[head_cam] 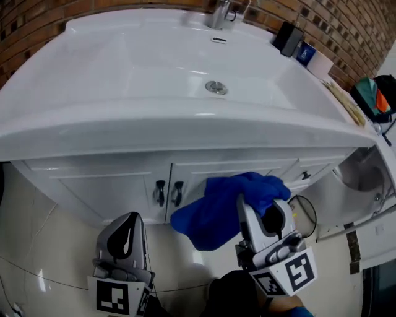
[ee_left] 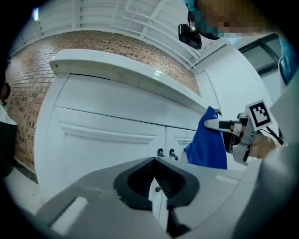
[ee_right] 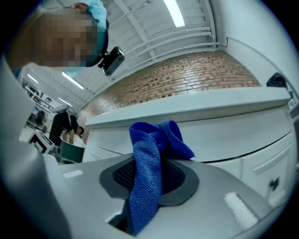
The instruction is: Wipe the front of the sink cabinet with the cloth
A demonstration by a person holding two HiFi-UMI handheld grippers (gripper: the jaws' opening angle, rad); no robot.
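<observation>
A blue cloth hangs bunched from my right gripper, which is shut on it; in the right gripper view the cloth fills the closed jaws. The cloth lies against or just before the white sink cabinet front, right of the two dark door handles. My left gripper hovers lower left of the handles, shut with nothing in it. From the left gripper view I see the cabinet doors, the cloth and the right gripper beside it.
The white basin with drain and tap overhangs the cabinet. Bottles stand at the counter's back right. A brick wall runs behind. Pale tiled floor spreads below.
</observation>
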